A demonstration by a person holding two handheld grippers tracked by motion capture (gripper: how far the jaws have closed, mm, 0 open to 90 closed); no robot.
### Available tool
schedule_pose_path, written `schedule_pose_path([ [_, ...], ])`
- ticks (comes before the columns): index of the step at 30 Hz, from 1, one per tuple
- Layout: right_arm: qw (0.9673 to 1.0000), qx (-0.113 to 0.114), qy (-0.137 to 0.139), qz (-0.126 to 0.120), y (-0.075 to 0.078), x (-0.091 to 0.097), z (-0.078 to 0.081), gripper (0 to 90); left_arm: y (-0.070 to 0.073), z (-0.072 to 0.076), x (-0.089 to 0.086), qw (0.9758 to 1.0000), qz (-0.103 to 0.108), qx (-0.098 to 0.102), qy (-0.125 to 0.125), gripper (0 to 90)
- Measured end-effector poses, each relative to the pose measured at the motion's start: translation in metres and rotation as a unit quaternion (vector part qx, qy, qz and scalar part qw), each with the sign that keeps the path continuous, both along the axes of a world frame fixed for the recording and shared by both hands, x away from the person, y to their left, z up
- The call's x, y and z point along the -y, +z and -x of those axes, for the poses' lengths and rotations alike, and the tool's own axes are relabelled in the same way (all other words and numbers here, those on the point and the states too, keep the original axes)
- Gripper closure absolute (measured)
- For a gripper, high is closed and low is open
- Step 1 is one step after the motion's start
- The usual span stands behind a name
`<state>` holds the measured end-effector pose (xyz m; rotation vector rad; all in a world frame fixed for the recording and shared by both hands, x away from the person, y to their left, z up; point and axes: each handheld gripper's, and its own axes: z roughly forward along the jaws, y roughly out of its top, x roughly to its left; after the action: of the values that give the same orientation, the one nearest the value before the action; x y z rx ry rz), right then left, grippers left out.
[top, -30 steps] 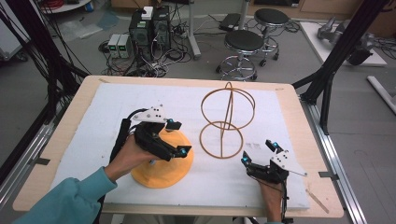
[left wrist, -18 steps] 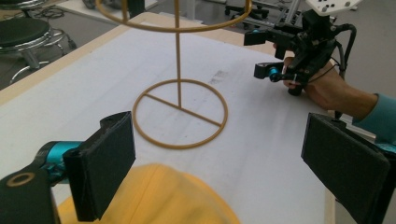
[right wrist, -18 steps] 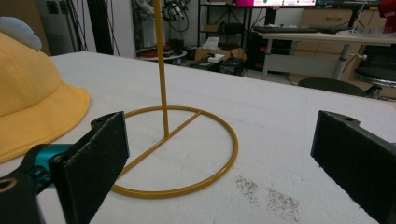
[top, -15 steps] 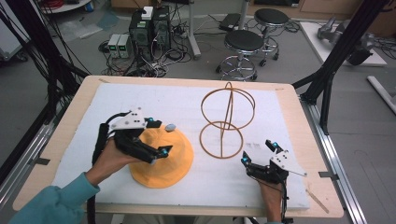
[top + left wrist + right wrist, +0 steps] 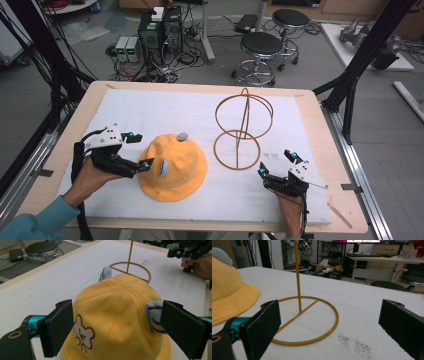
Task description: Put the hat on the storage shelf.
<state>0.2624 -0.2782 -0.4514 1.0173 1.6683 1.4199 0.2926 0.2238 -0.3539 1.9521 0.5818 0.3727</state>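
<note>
The desk (image 5: 320,125) carries a white sheet (image 5: 150,115) (edge to edge, nearly); on it sit a yellow hat (image 5: 175,167) and a wire stand (image 5: 240,135).

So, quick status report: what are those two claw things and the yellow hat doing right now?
Left gripper open, jaws either side of yellow hat. Right gripper open, empty, near wire stand. Hat flat on table, nothing in the way.

L gripper (image 5: 135,150) at near-left of the table, held in the person's L hand (image 5: 89,179), teal sleeve (image 5: 35,222) coming in from the near-left corner. Jaws spread wide, pointing right, nothing pinched betw. them. R gripper (image 5: 277,162) at near-right, gripped from below by the R hand (image 5: 290,215), aimed toward the far-left; jaws apart too, pads clear w/ nothing in them. Grippers well apart.
</note>
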Motion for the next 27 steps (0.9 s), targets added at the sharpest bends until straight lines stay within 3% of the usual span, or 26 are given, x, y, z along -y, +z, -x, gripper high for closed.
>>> schedule_pose_path([
  [4,1.0000,-0.004,-0.001,-0.002,0.000,-0.001,0.001,3.1,-0.011,0.000,0.001,0.9999,-0.010,0.006,0.005,12.3],
  [11,1.0000,-0.002,-0.001,-0.003,0.000,0.000,0.001,3.1,-0.031,-0.001,0.004,0.9999,-0.004,0.002,0.013,12.3],
  [22,1.0000,-0.003,-0.001,-0.006,0.000,0.000,0.001,3.1,-0.049,-0.005,0.013,0.9988,-0.028,-0.035,0.021,15.6],
  [24,1.0000,-0.003,-0.001,-0.007,0.000,0.000,0.001,3.1,-0.052,-0.007,0.013,0.9984,-0.030,-0.041,0.022,17.9],
  [25,1.0000,-0.003,-0.001,-0.007,0.000,0.000,0.001,3.1,-0.053,-0.008,0.013,0.9983,-0.031,-0.045,0.020,26.3],
  [26,1.0000,-0.003,-0.001,-0.007,0.000,0.000,0.001,3.1,-0.054,-0.008,0.012,0.9983,-0.029,-0.048,0.017,26.3],
  [27,1.0000,-0.003,-0.001,-0.007,0.000,0.000,0.001,3.1,-0.054,-0.008,0.011,0.9983,-0.028,-0.049,0.016,34.3],
])
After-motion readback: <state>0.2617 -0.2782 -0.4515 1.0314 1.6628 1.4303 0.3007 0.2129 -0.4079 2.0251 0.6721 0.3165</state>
